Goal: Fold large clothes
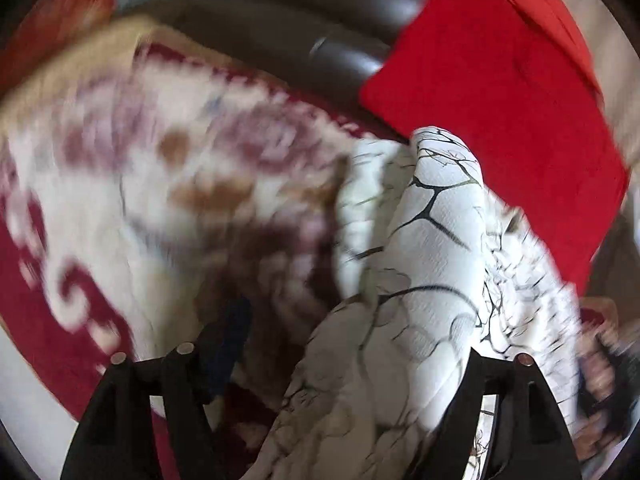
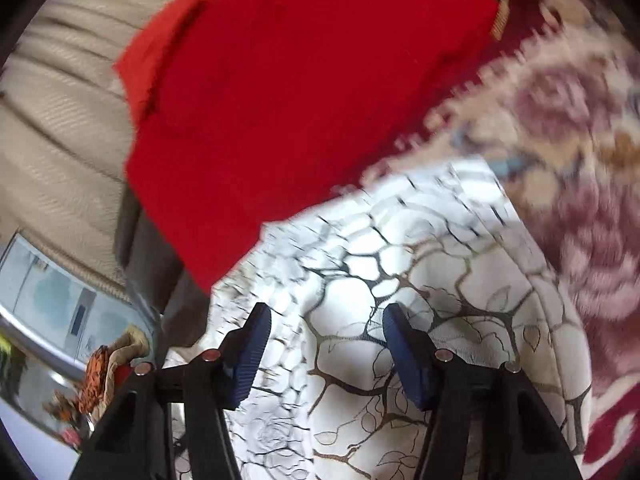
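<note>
A white garment with a black and gold branch print [image 1: 432, 240] rises in a bunched fold over a floral blanket. It fills the space between my left gripper's [image 1: 352, 344] jaws and hides the right finger's pad. The left blue pad [image 1: 234, 336] stands clear of the cloth, so this gripper is open. In the right wrist view the same garment [image 2: 400, 280] lies spread flat below my right gripper [image 2: 326, 320]. Both of that gripper's blue pads [image 2: 252, 352] are apart above the fabric and pinch nothing.
A folded red cloth [image 1: 500, 100] [image 2: 300, 100] lies just beyond the garment. The cream and maroon floral blanket [image 1: 140, 200] [image 2: 580, 200] covers the surface. A dark padded edge [image 1: 300, 20] runs behind it. A beige ribbed surface [image 2: 60, 100] and a glass pane [image 2: 52, 300] are at the left.
</note>
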